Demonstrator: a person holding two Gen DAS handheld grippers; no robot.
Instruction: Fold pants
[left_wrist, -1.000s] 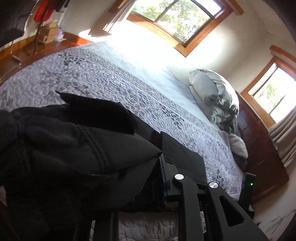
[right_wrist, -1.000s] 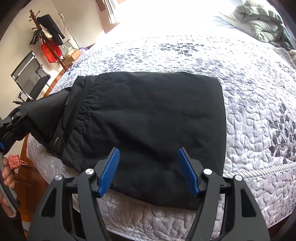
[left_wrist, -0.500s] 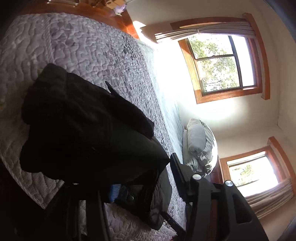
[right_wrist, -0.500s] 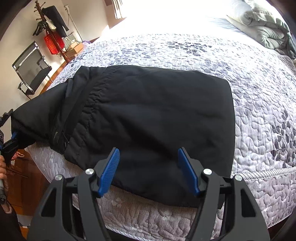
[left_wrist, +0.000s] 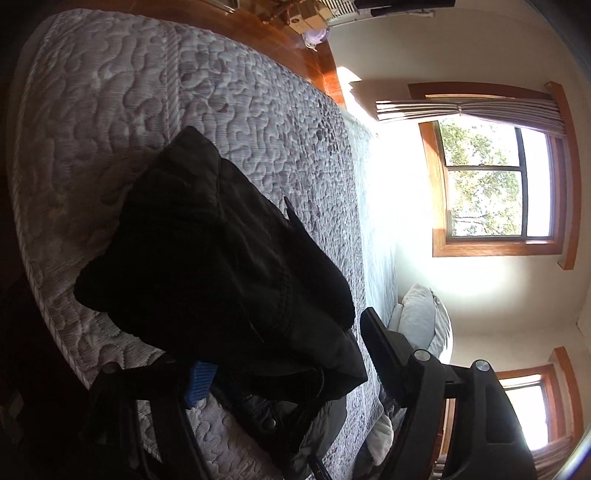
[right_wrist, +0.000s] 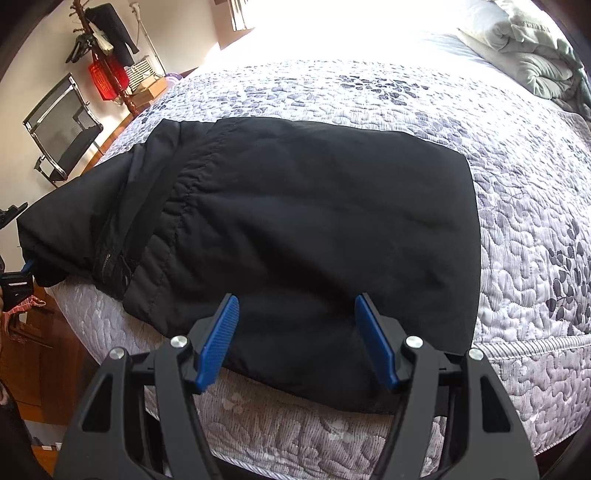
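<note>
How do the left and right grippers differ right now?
The left gripper has the bunched waist end of the black pants between its jaws, though they look parted and the grip is unclear; the right gripper is plainly open and holds nothing. The left is at the bed's corner; the right hovers by the flat folded part at the near edge. Both have blue pads.
</note>
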